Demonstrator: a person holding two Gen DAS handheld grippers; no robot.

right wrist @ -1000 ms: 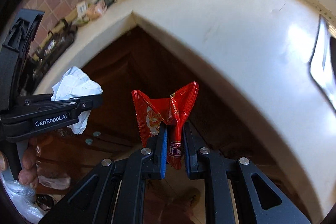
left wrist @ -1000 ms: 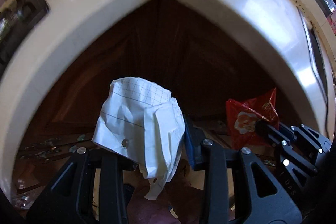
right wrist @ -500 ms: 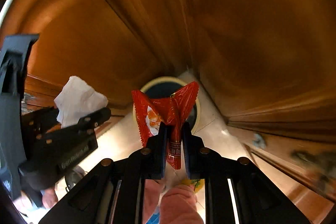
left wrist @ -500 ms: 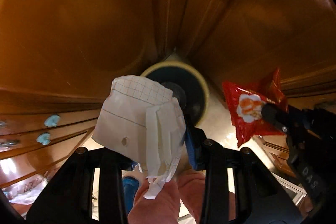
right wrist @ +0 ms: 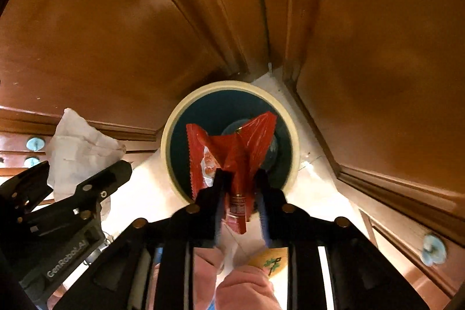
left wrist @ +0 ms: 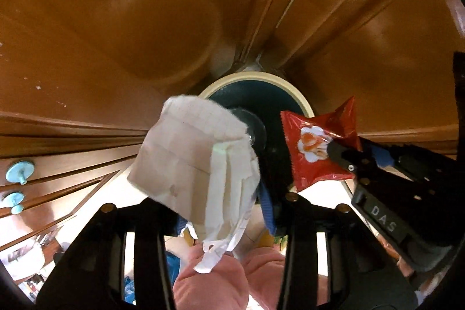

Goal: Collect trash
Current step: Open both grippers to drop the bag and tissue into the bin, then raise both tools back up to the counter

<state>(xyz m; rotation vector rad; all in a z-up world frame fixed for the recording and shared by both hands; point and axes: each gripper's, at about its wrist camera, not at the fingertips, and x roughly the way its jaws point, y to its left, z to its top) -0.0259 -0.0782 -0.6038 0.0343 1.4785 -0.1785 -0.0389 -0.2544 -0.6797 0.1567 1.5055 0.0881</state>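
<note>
Both tongs aimed down over the bin (right wrist: 229, 87) in the cabinet corner, ready for dropping. Left tongs (left wrist: 223, 202) clamped on crumpled paper (left wrist: 191, 159); right tongs (right wrist: 239, 193) pinching the red wrapper (right wrist: 232, 147) directly above the bin mouth.

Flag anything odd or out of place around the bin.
Nothing stands out. The bin stands upright in the cabinet corner; the left gripper holds crumpled paper and the right gripper a red wrapper above it.
</note>
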